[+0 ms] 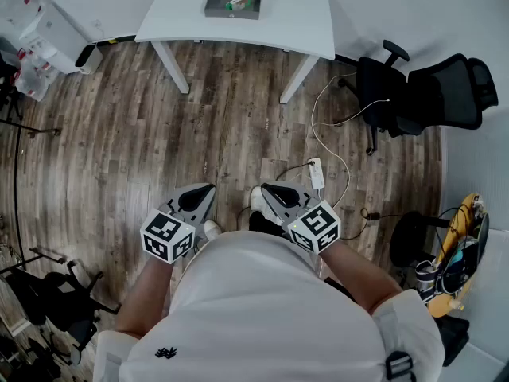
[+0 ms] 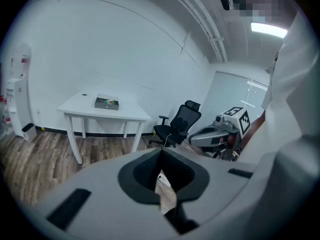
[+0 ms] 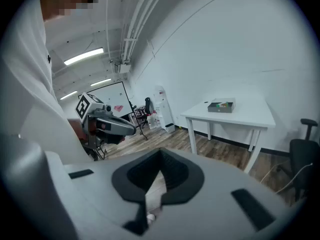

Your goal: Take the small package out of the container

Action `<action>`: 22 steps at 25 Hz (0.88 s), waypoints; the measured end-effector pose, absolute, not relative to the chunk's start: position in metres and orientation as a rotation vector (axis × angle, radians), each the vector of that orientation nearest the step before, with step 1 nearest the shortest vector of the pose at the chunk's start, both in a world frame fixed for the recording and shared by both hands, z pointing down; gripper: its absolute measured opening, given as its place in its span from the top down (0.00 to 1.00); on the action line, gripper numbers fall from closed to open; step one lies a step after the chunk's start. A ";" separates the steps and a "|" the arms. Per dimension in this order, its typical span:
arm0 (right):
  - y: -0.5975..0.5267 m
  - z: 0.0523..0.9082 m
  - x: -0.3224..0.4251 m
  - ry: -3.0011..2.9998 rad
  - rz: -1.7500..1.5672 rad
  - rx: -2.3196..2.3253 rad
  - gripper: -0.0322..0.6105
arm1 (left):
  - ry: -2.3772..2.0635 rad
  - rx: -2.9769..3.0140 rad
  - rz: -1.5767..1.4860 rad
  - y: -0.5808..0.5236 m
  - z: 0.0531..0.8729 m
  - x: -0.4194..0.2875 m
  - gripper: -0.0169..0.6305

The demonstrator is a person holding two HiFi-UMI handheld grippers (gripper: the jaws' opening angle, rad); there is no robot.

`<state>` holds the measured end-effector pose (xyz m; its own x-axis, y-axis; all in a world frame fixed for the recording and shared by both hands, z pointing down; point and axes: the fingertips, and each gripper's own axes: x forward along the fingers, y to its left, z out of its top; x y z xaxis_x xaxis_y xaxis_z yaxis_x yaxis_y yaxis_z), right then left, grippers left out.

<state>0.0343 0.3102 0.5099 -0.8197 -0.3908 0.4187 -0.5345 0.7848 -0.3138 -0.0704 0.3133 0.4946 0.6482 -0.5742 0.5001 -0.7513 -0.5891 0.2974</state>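
Note:
A grey container (image 1: 233, 5) sits on the white table (image 1: 302, 22) at the far side of the room, with a small green package (image 1: 241, 4) showing inside it. The left gripper view also shows the container (image 2: 106, 102), and so does the right gripper view (image 3: 221, 105). I hold both grippers close to my body over the wooden floor, several steps from the table. My left gripper (image 1: 203, 191) is shut with nothing in it, its jaws (image 2: 161, 156) meeting. My right gripper (image 1: 272, 189) is shut and empty too, jaws (image 3: 161, 156) together.
Two black office chairs (image 1: 413, 94) stand right of the table. A power strip with a white cable (image 1: 316, 173) lies on the floor ahead of me. A white water dispenser (image 1: 48, 30) stands at the far left. Black stands (image 1: 48, 301) crowd the near left, and cluttered gear (image 1: 457, 245) the right.

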 end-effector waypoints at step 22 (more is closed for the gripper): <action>0.167 0.522 0.108 -2.691 0.641 0.806 0.93 | -1.027 2.429 0.577 0.156 0.495 0.007 0.96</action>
